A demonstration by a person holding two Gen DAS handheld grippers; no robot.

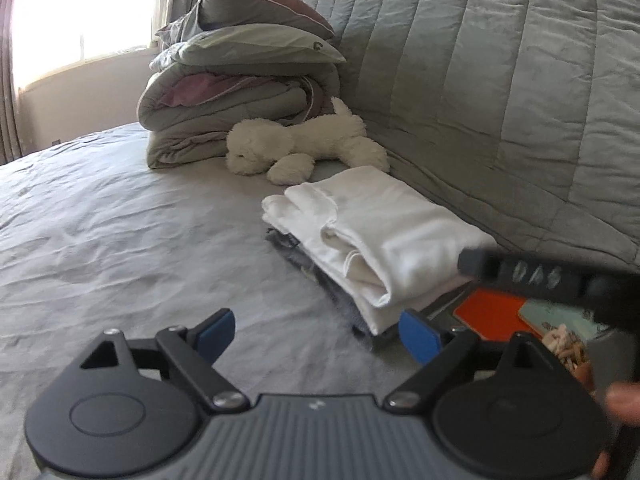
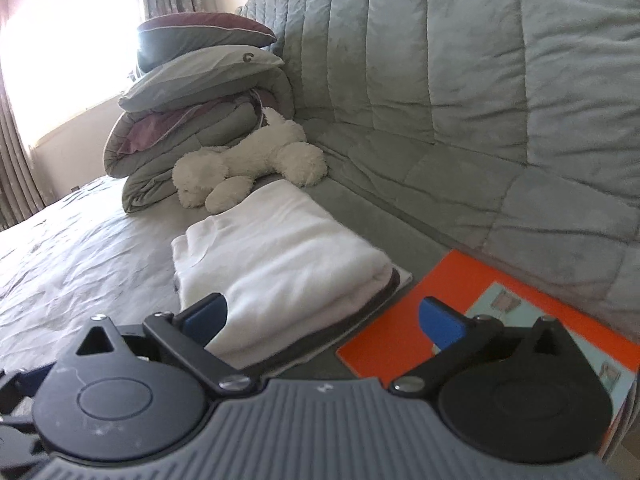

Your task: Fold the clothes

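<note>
Folded white garment (image 1: 376, 240) sits on the grey bed sheet (image 1: 120, 216), on top of a darker folded piece (image 1: 308, 268) – right by the quilted headboard (image 1: 500, 80). Both grippers are spread wide and holding nothing: the left gripper (image 1: 320, 330) hangs just short of the stack, the right gripper (image 2: 324, 320) between stack and orange book (image 2: 400, 332). White plush dog (image 1: 304, 146) lies beyond, against 1 pile of folded duvets (image 1: 224, 112).

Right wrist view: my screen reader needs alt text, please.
An open right gripper hovers empty before a folded white garment on a grey bed. An orange booklet lies right; a white plush dog and stacked bedding sit behind.
</note>
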